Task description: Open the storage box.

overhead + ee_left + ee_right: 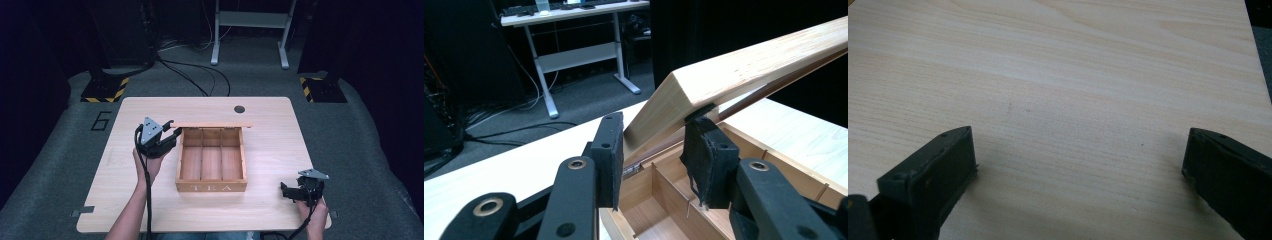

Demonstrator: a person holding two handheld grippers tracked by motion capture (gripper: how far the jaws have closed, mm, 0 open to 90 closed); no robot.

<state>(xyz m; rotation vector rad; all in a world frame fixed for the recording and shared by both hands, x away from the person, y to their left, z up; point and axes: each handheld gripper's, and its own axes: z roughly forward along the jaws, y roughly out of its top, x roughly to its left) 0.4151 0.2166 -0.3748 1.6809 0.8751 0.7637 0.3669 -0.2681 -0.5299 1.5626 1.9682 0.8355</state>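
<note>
At the tea box's (pixel 211 165) left corner, the left claw (pixel 654 150) pinches the raised lid (pixel 749 70); right claw (pixel 1078 165) spread.

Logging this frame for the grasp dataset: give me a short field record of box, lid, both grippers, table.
box: wooden tea box, "TEA" on front wall, three empty compartments
lid: hinged wooden lid, raised, tilted over the box
left gripper: left gripper shut on the lid's corner edge, at the box's back left corner
right gripper: right gripper open, nothing between jaws, over bare table near the front right edge
table: light wooden table
</note>
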